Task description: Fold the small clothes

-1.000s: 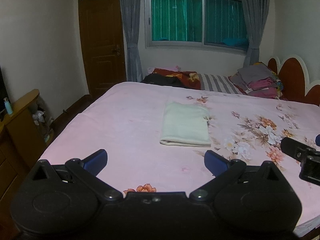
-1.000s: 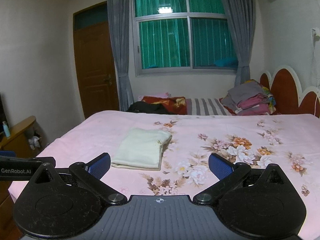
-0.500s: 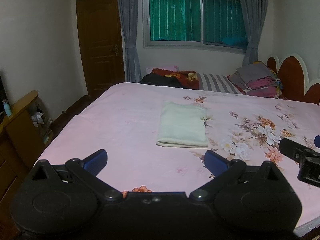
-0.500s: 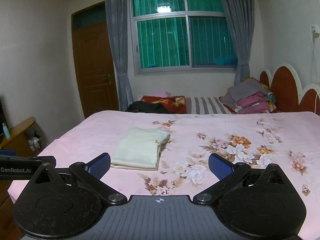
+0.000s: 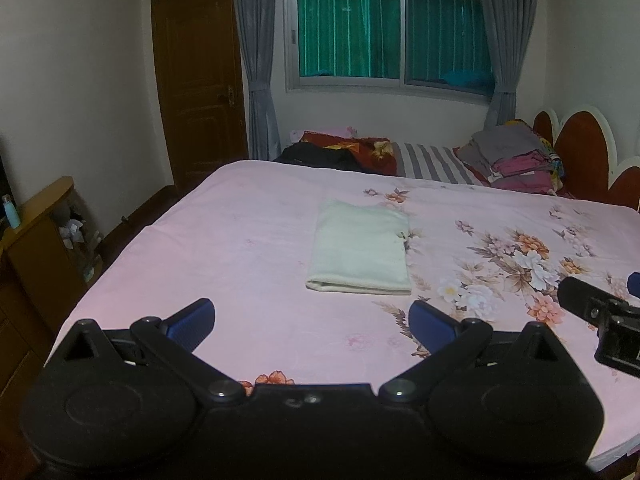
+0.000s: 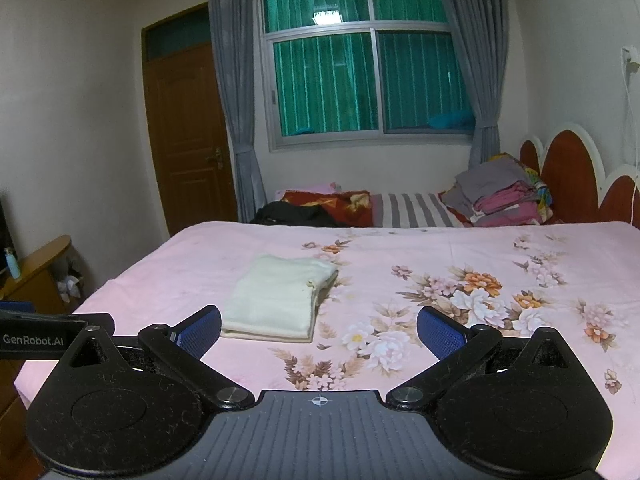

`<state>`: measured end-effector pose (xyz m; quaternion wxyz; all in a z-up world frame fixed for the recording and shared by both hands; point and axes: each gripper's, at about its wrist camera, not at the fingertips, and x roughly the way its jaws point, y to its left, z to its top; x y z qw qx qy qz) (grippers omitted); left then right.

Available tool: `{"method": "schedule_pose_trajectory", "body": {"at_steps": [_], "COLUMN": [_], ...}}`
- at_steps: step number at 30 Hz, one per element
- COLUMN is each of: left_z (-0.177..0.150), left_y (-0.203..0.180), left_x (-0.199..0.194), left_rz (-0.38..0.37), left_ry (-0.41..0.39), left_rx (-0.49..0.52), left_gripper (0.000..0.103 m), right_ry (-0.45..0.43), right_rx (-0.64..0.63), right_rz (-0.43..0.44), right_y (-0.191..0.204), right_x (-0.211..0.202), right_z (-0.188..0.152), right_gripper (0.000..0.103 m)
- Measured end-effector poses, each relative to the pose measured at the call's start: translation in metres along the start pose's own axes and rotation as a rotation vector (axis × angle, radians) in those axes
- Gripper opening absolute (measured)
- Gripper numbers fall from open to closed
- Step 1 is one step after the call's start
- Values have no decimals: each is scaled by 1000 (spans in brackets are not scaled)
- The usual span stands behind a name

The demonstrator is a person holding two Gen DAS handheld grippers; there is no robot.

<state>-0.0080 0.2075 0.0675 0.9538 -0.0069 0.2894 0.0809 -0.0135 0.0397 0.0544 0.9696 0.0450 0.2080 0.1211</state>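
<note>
A cream garment (image 5: 360, 248) lies folded into a neat rectangle on the pink floral bedsheet (image 5: 248, 240), near the middle of the bed. In the right wrist view the same cream garment (image 6: 280, 300) sits ahead and left, flat on the bedsheet (image 6: 500, 260). My left gripper (image 5: 312, 322) hovers over the near edge of the bed, open, with nothing between its blue pads. My right gripper (image 6: 319, 332) is likewise open and empty, short of the garment. The right gripper's tip (image 5: 600, 312) shows at the right edge of the left wrist view.
A stack of folded clothes (image 5: 516, 158) and a striped pillow (image 5: 432, 162) lie at the far side by the red headboard (image 5: 580, 148). Dark and red fabric (image 5: 336, 152) is heaped at the back. A wooden cabinet (image 5: 36, 248) stands left of the bed.
Both grippers have drawn back and up a little from the folded garment; it lies unmoved. Jaws stay open.
</note>
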Motion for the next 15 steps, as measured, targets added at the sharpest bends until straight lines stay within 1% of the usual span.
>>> {"method": "schedule_pose_trajectory", "body": {"at_steps": [7, 9, 11, 12, 14, 15], "left_z": [3, 4, 3, 3, 6, 7], "left_y": [1, 1, 0, 0, -1, 0], "left_x": [12, 16, 19, 21, 29, 35], "left_rz": [-3, -16, -32, -25, -4, -6], "left_ry": [24, 31, 5, -11, -14, -13], "left_rx": [5, 14, 35, 43, 52, 57], "left_gripper": [103, 103, 102, 101, 102, 102], "right_ry": [6, 9, 13, 15, 19, 20], "right_rx": [0, 3, 5, 6, 6, 6], "right_rz": [4, 5, 6, 5, 4, 0], "right_y": [-4, -5, -6, -7, -8, -9], "right_x": [4, 6, 10, 12, 17, 20], "right_z": [2, 1, 2, 2, 3, 2], "right_gripper": [103, 103, 103, 103, 103, 103]}}
